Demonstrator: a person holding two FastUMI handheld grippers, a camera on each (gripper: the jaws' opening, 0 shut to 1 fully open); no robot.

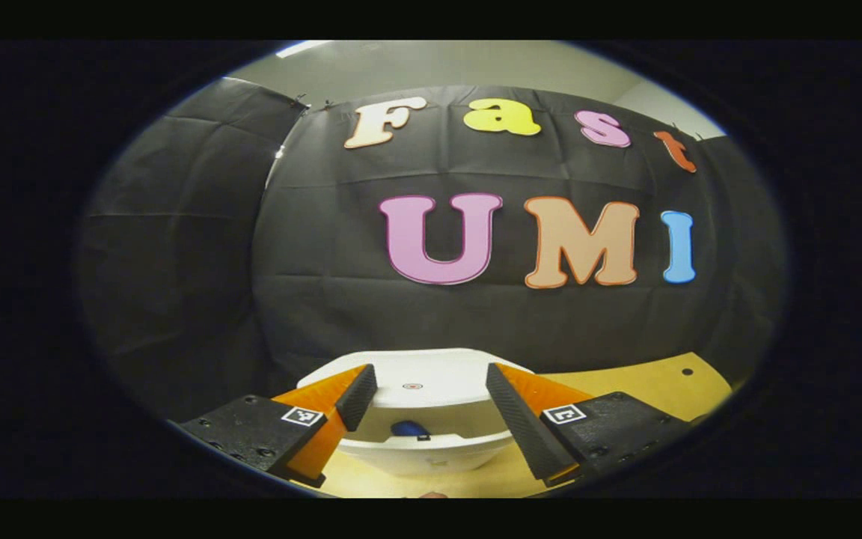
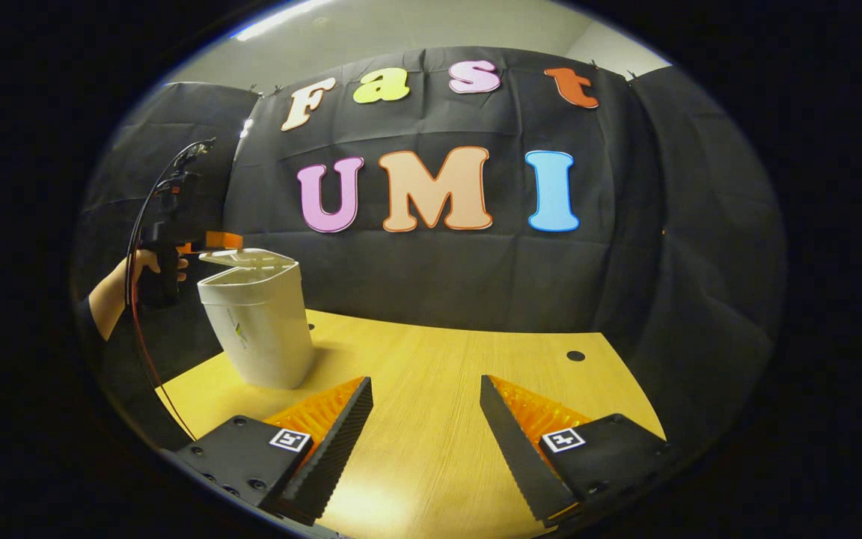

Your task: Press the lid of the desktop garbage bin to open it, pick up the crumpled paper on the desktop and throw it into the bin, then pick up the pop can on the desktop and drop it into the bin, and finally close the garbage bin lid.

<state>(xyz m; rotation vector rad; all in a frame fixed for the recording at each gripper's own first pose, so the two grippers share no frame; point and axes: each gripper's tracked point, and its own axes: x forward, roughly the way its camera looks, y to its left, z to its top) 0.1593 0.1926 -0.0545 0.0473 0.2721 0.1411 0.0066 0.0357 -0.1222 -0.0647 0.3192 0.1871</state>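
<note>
Just ahead of the gaping left tongs (image 1: 431, 400) sits the bin (image 1: 431, 442); right tongs (image 2: 426, 419) gape too.

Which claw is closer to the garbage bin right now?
Left. The left claw hovers right at the garbage bin, by its partly raised lid. The right claw hangs over the bare table, well off to the side.
</note>
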